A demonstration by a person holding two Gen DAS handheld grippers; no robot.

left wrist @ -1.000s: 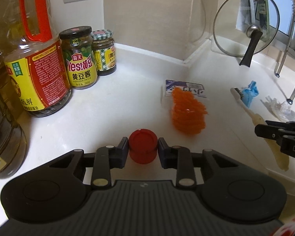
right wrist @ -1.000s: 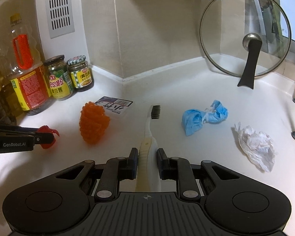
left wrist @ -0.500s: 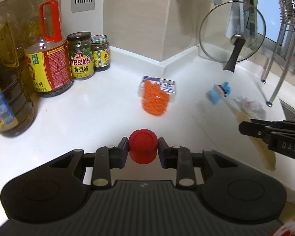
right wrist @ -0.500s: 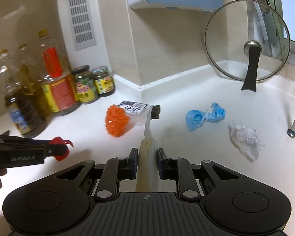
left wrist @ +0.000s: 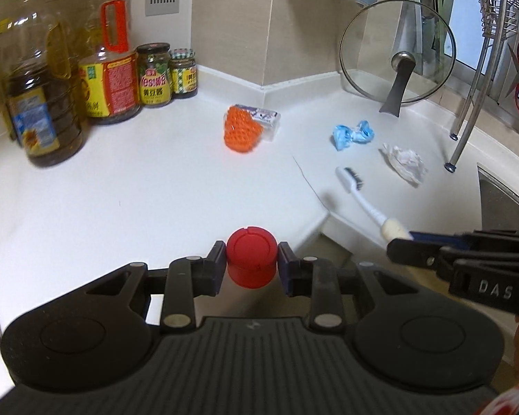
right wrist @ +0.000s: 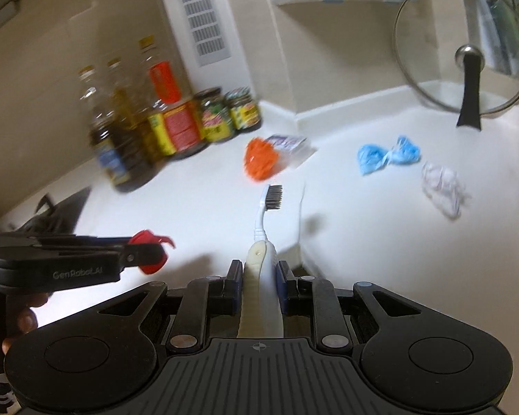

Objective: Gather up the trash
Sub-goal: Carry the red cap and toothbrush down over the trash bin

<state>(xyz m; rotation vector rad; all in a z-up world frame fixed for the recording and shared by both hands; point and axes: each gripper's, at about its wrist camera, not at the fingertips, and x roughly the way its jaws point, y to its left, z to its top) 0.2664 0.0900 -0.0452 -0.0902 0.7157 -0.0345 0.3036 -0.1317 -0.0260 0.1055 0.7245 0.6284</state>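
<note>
My left gripper (left wrist: 251, 263) is shut on a red bottle cap (left wrist: 252, 259) and holds it above the white counter's front edge; it also shows in the right wrist view (right wrist: 148, 254). My right gripper (right wrist: 259, 276) is shut on the handle of a white toothbrush (right wrist: 264, 228), bristles pointing away; the toothbrush also shows in the left wrist view (left wrist: 358, 190). On the counter lie an orange mesh ball (left wrist: 240, 131) against a small white box (left wrist: 264, 117), a blue crumpled wad (left wrist: 351, 133) and a white crumpled wad (left wrist: 406, 160).
Oil bottles (left wrist: 41, 93) and two sauce jars (left wrist: 154, 76) stand at the back left. A glass pot lid (left wrist: 398, 55) leans on the back right wall. Metal rack legs (left wrist: 463, 138) and a sink edge (left wrist: 501, 193) are at the right.
Both grippers have pulled back and up from the counter toward its front edge, each keeping its object. The trash on the counter has not moved.
</note>
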